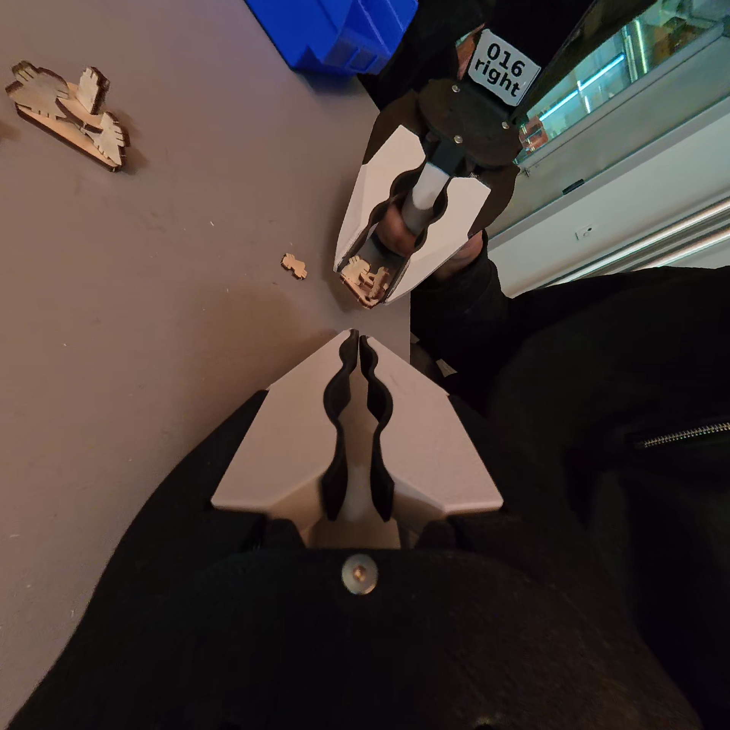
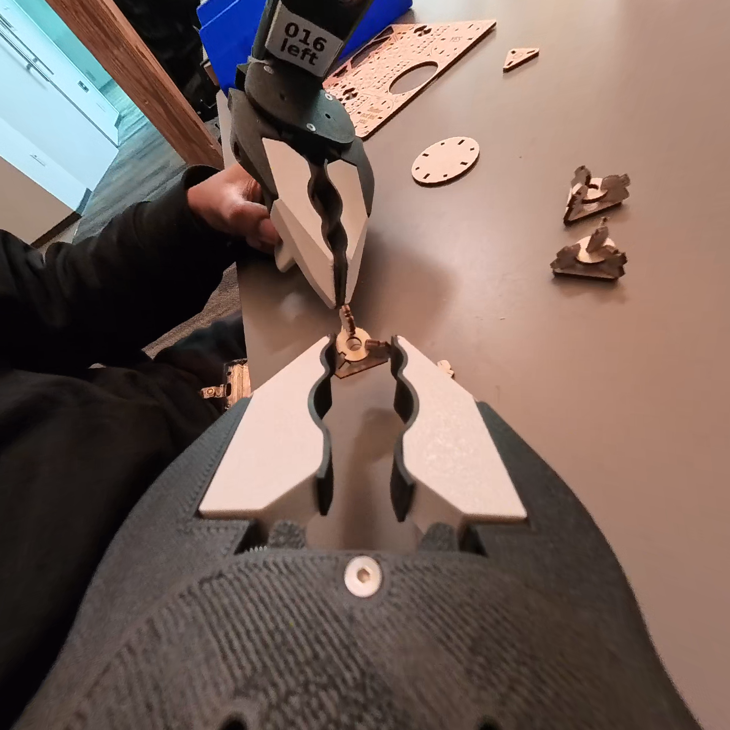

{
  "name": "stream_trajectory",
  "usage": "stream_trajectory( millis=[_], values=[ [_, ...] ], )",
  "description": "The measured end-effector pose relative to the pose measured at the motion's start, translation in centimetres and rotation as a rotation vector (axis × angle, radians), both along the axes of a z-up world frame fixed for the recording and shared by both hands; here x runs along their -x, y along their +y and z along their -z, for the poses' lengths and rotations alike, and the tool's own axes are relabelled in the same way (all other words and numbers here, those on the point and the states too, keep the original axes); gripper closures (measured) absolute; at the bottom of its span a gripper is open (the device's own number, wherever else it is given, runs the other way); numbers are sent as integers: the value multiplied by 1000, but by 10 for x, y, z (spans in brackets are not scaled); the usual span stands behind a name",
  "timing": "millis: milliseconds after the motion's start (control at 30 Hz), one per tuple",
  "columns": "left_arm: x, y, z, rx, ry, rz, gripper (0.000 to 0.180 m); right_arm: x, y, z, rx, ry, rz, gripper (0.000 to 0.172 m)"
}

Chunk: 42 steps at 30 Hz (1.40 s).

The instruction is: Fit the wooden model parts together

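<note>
My right gripper is shut on a small wooden assembly: a triangular base with a round holed disc and upright toothed pieces. It holds it low over the grey table, near the table's edge. The left wrist view shows the same assembly pinched between the right gripper's fingertips. My left gripper is shut with nothing between its pads. It hovers just short of the assembly. In the right wrist view the left gripper's tip stands right behind the assembly's upright piece.
A small loose wooden piece lies beside the right gripper. A similar assembly stands far left; two more stand at the right. A slotted disc, a cut plywood sheet, a triangle and a blue bin lie beyond. The tips of both grippers are at nearly the same place.
</note>
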State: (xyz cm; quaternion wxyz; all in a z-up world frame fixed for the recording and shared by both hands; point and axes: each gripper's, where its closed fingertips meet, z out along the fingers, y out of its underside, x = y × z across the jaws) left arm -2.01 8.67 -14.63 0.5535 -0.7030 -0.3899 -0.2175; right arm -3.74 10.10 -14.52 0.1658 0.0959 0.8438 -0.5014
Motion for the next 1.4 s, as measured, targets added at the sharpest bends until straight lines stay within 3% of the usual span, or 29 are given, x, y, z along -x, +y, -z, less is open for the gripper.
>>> stream_trajectory(
  millis=[367,733,900,1000,1400],
  values=[
    [-2,0,-3,-19,14,10,178,0,-1,4,-27,17,5,146],
    [-2,0,-4,-19,23,12,175,-4,-4,27,-173,235,8,146],
    [-4,4,6,71,36,23,169,-5,-5,31,-196,307,0,145],
    [-4,7,18,184,55,24,156,-6,-5,31,-195,296,-6,143],
    [-2,14,21,273,144,13,163,-9,-4,32,-203,294,-28,132]
  ],
)
